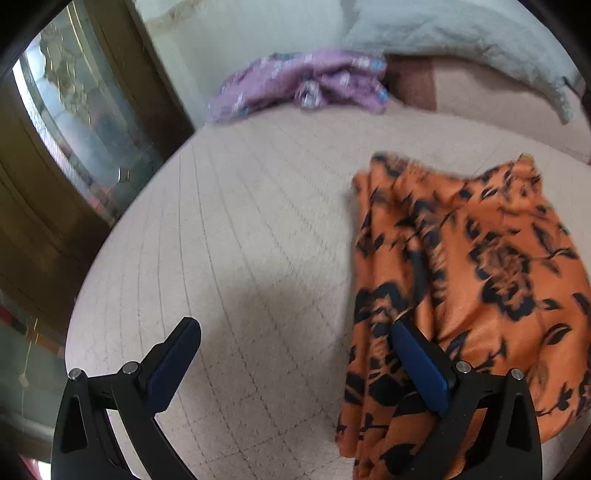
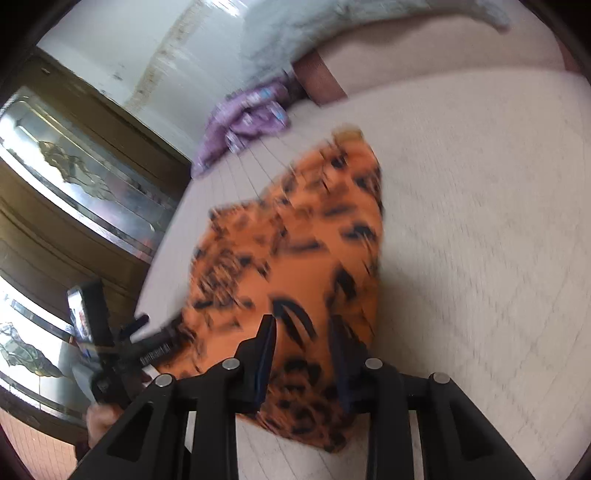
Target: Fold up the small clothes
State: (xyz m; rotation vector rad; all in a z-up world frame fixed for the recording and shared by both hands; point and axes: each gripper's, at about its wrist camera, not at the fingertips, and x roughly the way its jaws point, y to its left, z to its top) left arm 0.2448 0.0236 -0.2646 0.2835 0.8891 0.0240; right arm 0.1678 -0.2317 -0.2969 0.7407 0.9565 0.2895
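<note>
An orange garment with a black flower print [image 1: 480,258] lies spread on the beige quilted bed [image 1: 240,221]. My left gripper [image 1: 295,326] is wide open low over the bed. Its right finger [image 1: 421,365] rests above the garment's left edge and its left finger is over bare quilt. In the right wrist view the same orange garment [image 2: 295,240] is blurred. My right gripper [image 2: 301,326] stands at its near edge, jaws narrowed with a fold of the fabric in the gap. A clear space still shows between the pads, so I read it as open.
A crumpled purple garment [image 1: 295,85] lies at the far side of the bed [image 2: 480,221], below a pale blue-grey pillow or blanket [image 1: 461,33]. A dark wooden cabinet with glass doors [image 1: 74,129] stands close on the left. A hand [image 2: 99,417] holds the left gripper's body.
</note>
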